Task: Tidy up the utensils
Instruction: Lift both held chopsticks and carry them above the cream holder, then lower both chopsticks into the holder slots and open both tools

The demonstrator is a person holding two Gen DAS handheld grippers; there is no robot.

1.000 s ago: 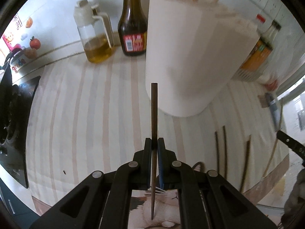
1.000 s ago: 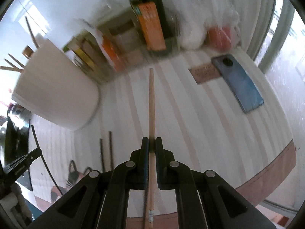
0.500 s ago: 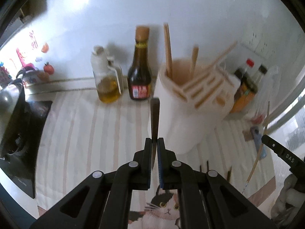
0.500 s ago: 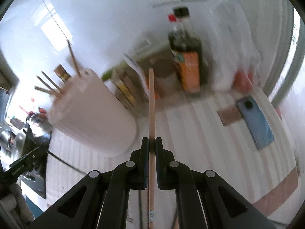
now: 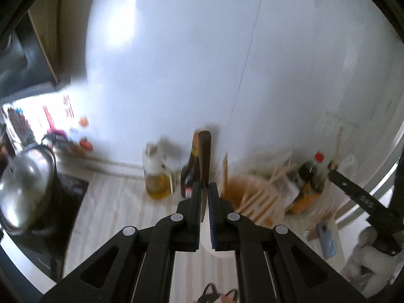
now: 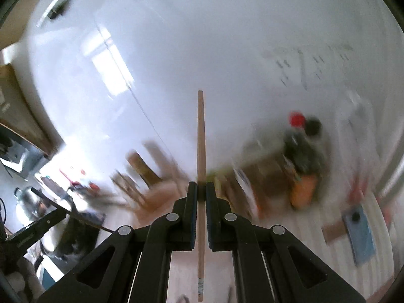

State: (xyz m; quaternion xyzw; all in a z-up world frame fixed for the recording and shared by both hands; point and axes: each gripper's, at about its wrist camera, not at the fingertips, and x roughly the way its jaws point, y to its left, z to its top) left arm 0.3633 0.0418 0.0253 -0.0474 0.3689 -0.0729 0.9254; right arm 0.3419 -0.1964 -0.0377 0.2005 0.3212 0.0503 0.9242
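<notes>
While the left claw (image 5: 205, 189) is clamped tight on a dark chopstick (image 5: 204, 156), that stick stands upright out of the closed jaws, its blunt top in front of the brown sauce bottle (image 5: 190, 176) at the far wall. The right claw (image 6: 201, 189) is likewise closed, pinching a pale wooden chopstick (image 6: 201, 136) that runs straight through the jaws, far end up against the white wall, near end below the fingers. Just right of the left claw sits the utensil holder (image 5: 255, 202) with more sticks leaning in it, blurred. Left of the sauce bottle stands an oil jug (image 5: 157, 176); a steel pot (image 5: 25, 189) sits at far left. A blue phone (image 6: 359, 234) lies on the striped tabletop (image 5: 113, 207) at right
</notes>
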